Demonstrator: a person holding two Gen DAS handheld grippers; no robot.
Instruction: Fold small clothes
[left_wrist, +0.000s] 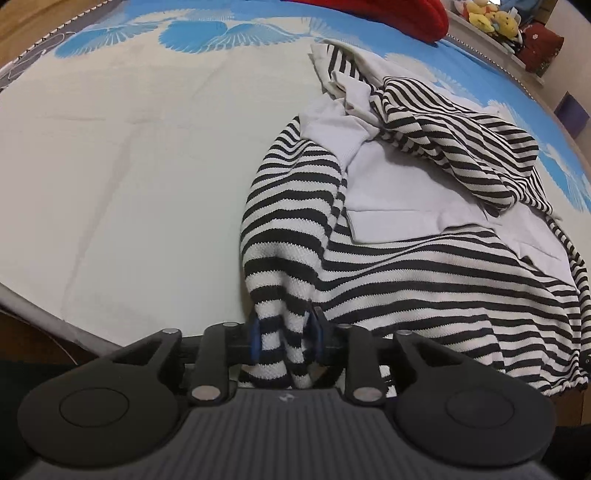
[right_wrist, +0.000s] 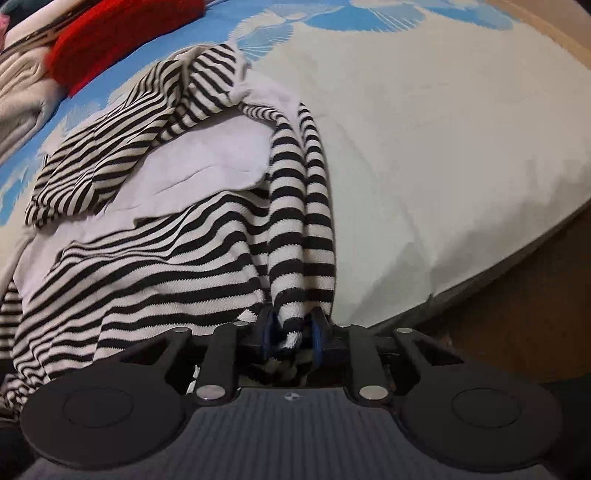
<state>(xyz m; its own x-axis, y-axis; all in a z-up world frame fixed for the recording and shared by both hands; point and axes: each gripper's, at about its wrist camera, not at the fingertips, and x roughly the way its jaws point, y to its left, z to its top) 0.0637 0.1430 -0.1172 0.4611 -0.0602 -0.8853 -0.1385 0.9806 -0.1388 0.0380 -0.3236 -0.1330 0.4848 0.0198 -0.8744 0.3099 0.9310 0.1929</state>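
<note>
striped top lay bunched on the bed, each near corner pinched by left claw and right claw. best bet was pulling both evenly so it flattened first.

We see one garment: black-and-white striped knit with plain white panels. Lies crumpled on bed, partly spread, upper part bunched in loose folds. White panel sits mid-garment, striped layer draped over its far side. In left view, one striped sleeve gathered into narrow rope, running down to near edge. In right view, garment shows other sleeve likewise gathered, hem hanging over near edge.
</note>
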